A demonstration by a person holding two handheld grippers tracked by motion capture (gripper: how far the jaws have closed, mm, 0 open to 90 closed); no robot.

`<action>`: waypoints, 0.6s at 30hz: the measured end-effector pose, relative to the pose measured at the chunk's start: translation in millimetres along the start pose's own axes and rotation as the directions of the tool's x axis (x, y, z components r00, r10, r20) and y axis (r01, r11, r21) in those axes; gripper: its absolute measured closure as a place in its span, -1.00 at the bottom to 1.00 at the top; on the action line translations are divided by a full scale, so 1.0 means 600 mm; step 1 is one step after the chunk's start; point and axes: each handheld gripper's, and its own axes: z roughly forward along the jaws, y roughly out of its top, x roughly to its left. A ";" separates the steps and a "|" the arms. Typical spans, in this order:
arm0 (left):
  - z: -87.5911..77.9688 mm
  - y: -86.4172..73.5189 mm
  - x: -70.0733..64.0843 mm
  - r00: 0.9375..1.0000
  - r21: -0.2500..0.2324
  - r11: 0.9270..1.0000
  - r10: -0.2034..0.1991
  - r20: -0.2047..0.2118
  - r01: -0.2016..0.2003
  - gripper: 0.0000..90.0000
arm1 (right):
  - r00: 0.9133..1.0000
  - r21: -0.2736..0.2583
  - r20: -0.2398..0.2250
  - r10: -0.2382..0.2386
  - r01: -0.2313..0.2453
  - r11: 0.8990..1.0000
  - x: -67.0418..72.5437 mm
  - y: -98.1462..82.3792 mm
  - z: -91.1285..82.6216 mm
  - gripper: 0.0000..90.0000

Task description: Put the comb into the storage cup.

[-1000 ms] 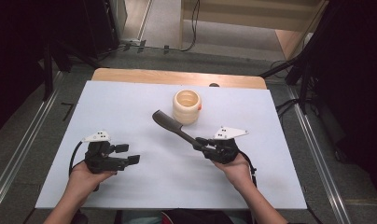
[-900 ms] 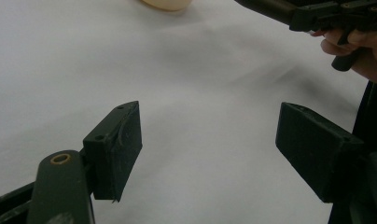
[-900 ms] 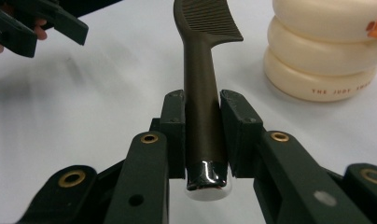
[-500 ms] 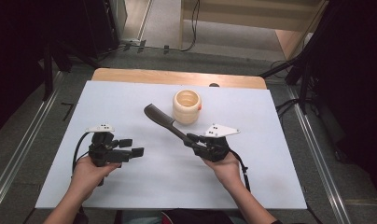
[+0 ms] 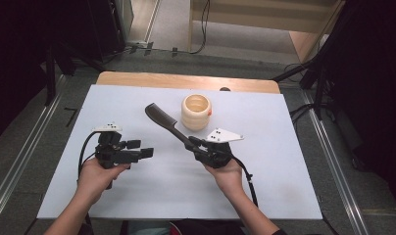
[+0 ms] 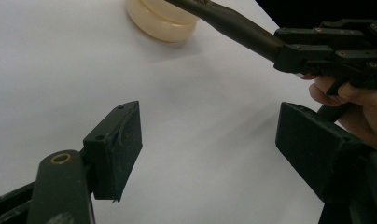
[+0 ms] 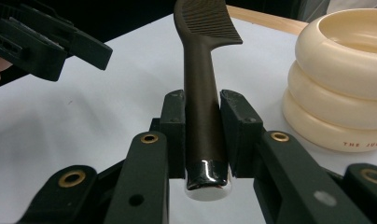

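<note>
White-topped table — one cream ribbed cup stands on it.

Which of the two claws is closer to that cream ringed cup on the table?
The right claw. It sits just in front of the cup, gripping a dark comb that angles up past the cup's left side. The left claw hangs open farther off to the cup's front-left.

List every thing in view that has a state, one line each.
Dark brown plastic comb: clamped by its handle, lifted off the table, teeth end toward the cup.
Cream ribbed round cup: upright, open-topped, standing free.
Right gripper: shut on the comb.
Left gripper: open, holding nothing.
</note>
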 end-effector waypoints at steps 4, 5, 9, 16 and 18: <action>0.001 0.008 -0.002 1.000 -0.013 1.000 -0.012 -0.006 0.012 -0.48 | 1.000 -0.012 0.014 0.000 0.000 1.000 0.004 0.000 0.004 0.56; 0.001 0.010 -0.003 1.000 -0.016 1.000 -0.015 -0.006 0.015 -0.48 | 1.000 -0.017 0.017 0.003 -0.002 1.000 0.005 0.000 0.006 0.56; 0.004 0.019 -0.006 0.999 -0.032 0.999 -0.028 -0.020 0.027 -0.48 | 1.000 -0.025 0.023 0.008 -0.007 1.000 0.009 -0.001 0.013 0.56; 0.012 0.031 -0.011 0.998 -0.053 0.998 -0.045 -0.035 0.043 -0.48 | 0.999 -0.039 0.038 0.012 -0.011 0.999 0.015 -0.001 0.021 0.56; 0.015 0.033 -0.012 0.998 -0.061 0.997 -0.050 -0.036 0.048 -0.48 | 0.999 -0.046 0.040 0.018 -0.017 0.999 0.015 -0.001 0.024 0.56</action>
